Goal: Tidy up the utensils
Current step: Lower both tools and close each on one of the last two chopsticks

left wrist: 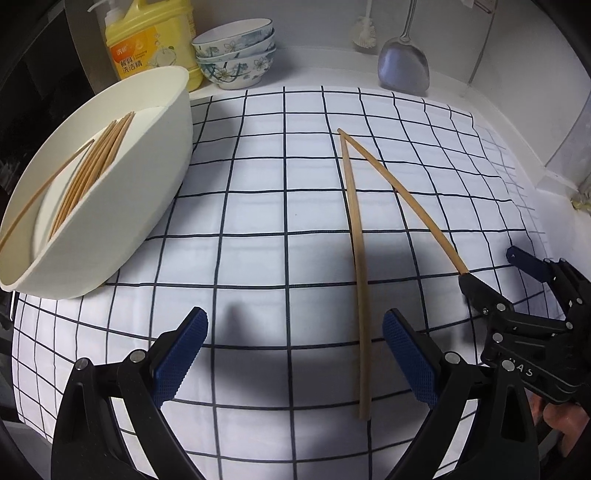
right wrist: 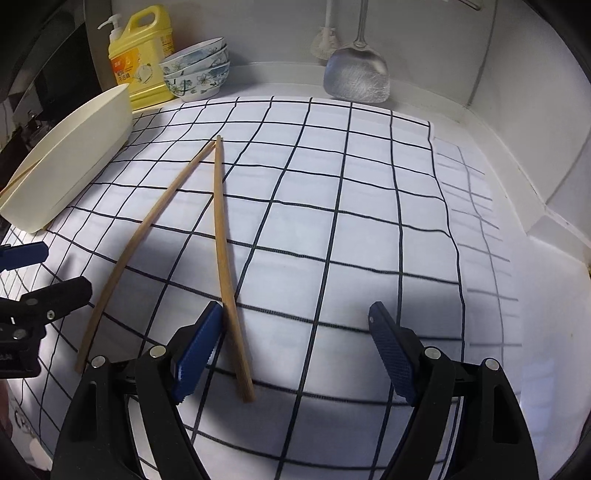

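Two wooden chopsticks lie on the checked cloth (left wrist: pixel 258 206) in a narrow V, tips touching at the far end. One chopstick (left wrist: pixel 356 266) runs between my left gripper's fingers near the right pad. The other chopstick (left wrist: pixel 406 195) reaches the right gripper (left wrist: pixel 487 273) at the right edge. In the right wrist view this chopstick (right wrist: pixel 225 266) lies just inside my right gripper's left pad (right wrist: pixel 197 354), and the first one (right wrist: pixel 122 258) lies to the left. My left gripper (left wrist: pixel 295 358) and right gripper (right wrist: pixel 295 354) are both open and empty. A white oval tray (left wrist: pixel 155 192) at left holds several chopsticks (left wrist: pixel 92 170).
A yellow detergent bottle (left wrist: pixel 147 44), stacked floral bowls (left wrist: pixel 236 51), a brush (left wrist: pixel 364 35) and a metal spatula (left wrist: pixel 404 66) stand along the back wall. The white counter edge and wall (left wrist: pixel 535 147) bound the right side.
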Tool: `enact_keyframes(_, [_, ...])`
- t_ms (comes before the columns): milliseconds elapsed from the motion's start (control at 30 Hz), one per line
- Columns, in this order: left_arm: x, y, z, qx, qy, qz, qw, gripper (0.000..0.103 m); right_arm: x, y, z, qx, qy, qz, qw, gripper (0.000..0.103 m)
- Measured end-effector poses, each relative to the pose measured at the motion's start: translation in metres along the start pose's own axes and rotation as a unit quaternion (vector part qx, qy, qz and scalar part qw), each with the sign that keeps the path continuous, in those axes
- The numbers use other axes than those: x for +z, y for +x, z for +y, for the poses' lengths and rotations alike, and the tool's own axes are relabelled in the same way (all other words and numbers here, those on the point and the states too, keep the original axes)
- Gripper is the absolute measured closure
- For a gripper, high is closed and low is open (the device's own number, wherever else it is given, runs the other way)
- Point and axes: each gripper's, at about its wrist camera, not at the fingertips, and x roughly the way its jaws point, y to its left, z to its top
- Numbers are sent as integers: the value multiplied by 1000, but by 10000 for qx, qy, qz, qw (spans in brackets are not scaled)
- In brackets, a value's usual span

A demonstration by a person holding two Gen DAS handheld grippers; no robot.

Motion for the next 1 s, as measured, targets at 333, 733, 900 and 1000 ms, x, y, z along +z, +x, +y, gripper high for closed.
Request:
enact_keyframes(333, [2, 14, -9, 222, -33, -27, 9997, 9, 8, 5, -11, 33, -321, -72, 9995, 26])
enact_keyframes(733, [5, 21, -15, 189, -45, -178, 9997, 20, 21, 13, -2, 361, -720, -103, 9967, 28])
enact_keyframes(900, [5, 17, -23, 4, 115, -247, 9996, 41, 23, 13, 4, 669, -948, -158, 9931, 54])
enact_keyframes(1000, [5, 15, -28, -75, 226, -288, 9993, 59, 22, 11, 10, 718, -1058, -203, 9916, 71])
